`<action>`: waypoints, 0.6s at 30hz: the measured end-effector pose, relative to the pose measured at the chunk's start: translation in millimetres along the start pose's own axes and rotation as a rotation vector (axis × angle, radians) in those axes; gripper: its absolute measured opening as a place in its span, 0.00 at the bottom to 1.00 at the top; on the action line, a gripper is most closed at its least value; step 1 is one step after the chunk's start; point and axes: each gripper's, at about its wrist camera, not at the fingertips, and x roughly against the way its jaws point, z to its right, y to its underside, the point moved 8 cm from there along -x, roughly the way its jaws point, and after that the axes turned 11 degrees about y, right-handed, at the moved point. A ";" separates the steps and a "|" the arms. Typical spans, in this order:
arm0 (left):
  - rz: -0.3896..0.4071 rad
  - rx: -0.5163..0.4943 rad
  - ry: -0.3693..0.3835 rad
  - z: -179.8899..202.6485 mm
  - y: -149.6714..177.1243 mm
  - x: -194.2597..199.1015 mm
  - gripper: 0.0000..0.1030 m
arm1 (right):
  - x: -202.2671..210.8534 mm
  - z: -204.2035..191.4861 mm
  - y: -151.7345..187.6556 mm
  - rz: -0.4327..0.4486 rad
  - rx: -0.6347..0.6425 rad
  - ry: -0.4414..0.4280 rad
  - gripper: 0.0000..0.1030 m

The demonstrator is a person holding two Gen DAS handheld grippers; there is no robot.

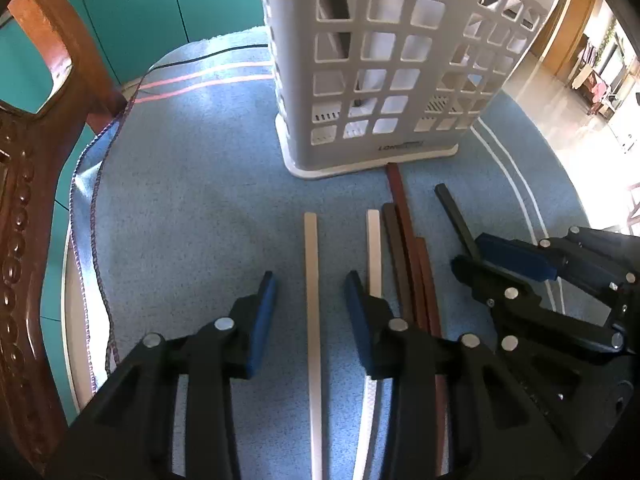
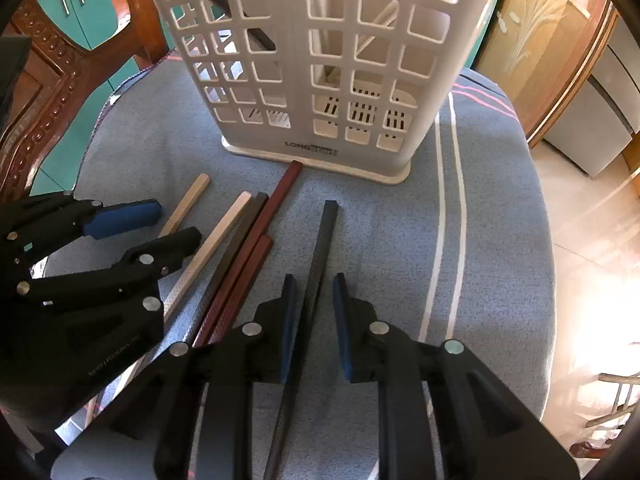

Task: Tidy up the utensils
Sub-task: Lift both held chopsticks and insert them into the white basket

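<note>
Several chopsticks lie on a blue cloth [image 1: 192, 184] in front of a white lattice utensil holder [image 1: 384, 60]. My left gripper [image 1: 310, 280] is open, its jaws either side of a cream chopstick [image 1: 312, 280]. A second cream chopstick [image 1: 374, 248] and brown and dark ones [image 1: 412, 264] lie just right of it. My right gripper [image 2: 314, 284] is open, its jaws either side of a black chopstick [image 2: 320, 264]. The holder [image 2: 320, 60] has a few chopsticks standing inside. Each gripper shows in the other's view: the right [image 1: 504, 260], the left [image 2: 160, 224].
A carved wooden chair back [image 1: 24, 208] stands at the left beside the cloth's edge. Teal cabinets [image 1: 160, 8] are behind. A shiny floor [image 2: 592, 240] drops away right of the cloth. White stripes [image 2: 452, 184] run along the cloth.
</note>
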 end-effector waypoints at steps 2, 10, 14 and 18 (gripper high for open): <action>0.007 0.007 0.005 -0.7 1.3 1.1 0.12 | 1.7 4.6 2.6 0.002 -0.005 -0.011 0.10; 0.087 0.013 0.016 -7.9 11.6 33.6 0.07 | 27.1 18.2 5.1 0.053 -0.037 -0.062 0.06; 0.177 -0.001 0.028 -1.5 11.7 71.6 0.07 | 56.8 28.7 3.0 0.123 -0.057 -0.106 0.06; 0.261 -0.043 0.035 11.7 11.0 109.2 0.07 | 95.7 38.1 3.5 0.206 -0.064 -0.145 0.06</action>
